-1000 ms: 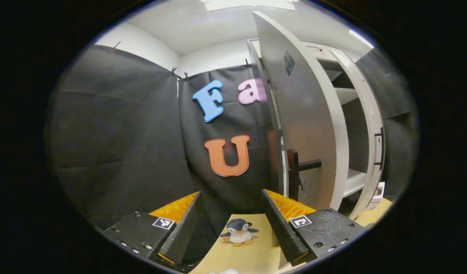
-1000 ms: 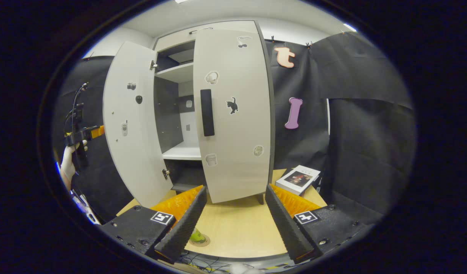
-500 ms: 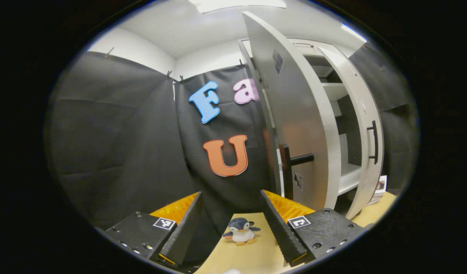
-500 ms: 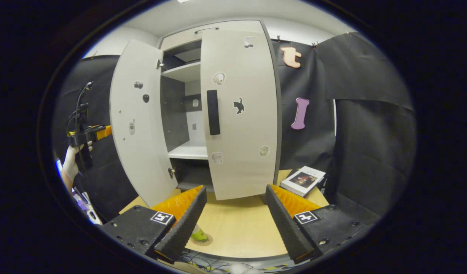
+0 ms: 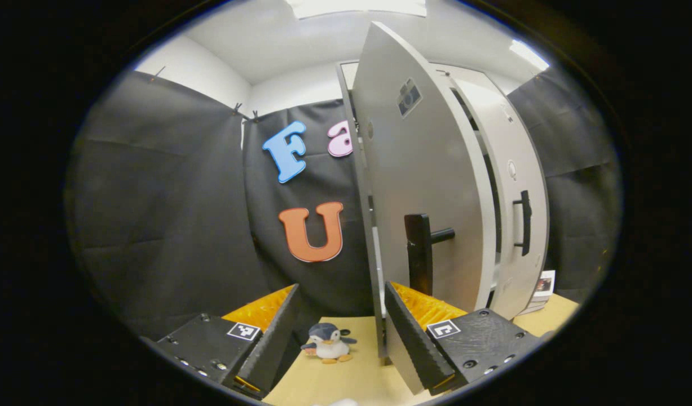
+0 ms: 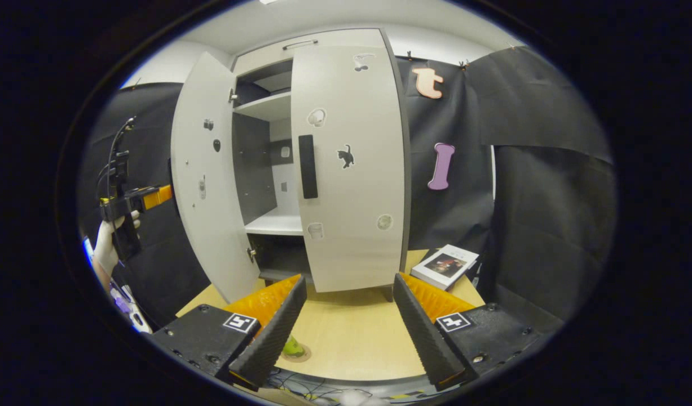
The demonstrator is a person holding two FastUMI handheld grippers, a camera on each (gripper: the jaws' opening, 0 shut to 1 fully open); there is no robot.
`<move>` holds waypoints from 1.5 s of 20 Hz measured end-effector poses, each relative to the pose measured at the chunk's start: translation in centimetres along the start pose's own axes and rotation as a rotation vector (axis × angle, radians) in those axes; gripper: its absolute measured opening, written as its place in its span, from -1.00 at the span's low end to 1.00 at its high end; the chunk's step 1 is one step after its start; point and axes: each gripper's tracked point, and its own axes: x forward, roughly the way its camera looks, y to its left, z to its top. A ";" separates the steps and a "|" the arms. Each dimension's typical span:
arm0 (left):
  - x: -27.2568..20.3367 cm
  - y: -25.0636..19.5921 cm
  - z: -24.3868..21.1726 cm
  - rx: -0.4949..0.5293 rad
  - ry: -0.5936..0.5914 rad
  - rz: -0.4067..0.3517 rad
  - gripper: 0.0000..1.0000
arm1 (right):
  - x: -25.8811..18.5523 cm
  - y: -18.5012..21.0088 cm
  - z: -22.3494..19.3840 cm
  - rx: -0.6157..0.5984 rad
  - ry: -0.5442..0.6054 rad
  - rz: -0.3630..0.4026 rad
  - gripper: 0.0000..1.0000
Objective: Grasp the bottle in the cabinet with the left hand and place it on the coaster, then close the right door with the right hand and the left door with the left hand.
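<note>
The white cabinet's left door (image 5: 430, 186) stands partly open, its black handle (image 5: 418, 251) just above my left gripper (image 5: 340, 335), which is open and holds nothing. Its right finger (image 5: 405, 332) sits close against the door's lower outer face. In the right gripper view the left door (image 6: 207, 180) hangs ajar and the right door (image 6: 348, 169) lies almost flush with the cabinet. A hand holds the left gripper (image 6: 132, 202) behind the left door. My right gripper (image 6: 346, 332) is open over the table. A green bottle (image 6: 292, 345) stands on a round coaster (image 6: 298, 355), half hidden by my finger.
A small penguin toy (image 5: 327, 343) sits on the wooden table (image 6: 351, 338) left of the cabinet. A book (image 6: 444, 265) lies to the right of the cabinet. Cables trail along the table's front edge (image 6: 300, 389). Black cloth walls close in on both sides.
The left door has swung further toward the cabinet, narrowing the gap, and the left gripper has followed it. The right door and right gripper have barely moved.
</note>
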 end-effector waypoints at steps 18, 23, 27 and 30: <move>-0.5 -9.0 -0.1 -0.067 0.020 -0.160 0.94 | -1.4 -1.9 0.9 0.036 -0.058 -0.066 1.00; -3.1 -9.6 -0.1 -0.063 0.023 -0.195 0.94 | -1.1 -0.6 1.6 0.024 -0.086 -0.064 1.00; -5.3 -9.2 -0.6 -0.075 0.024 -0.184 0.94 | -1.3 0.3 3.1 0.029 -0.142 -0.077 1.00; -7.0 -8.3 -1.6 -0.076 0.043 -0.157 0.96 | -1.0 0.8 3.6 0.014 -0.164 -0.088 1.00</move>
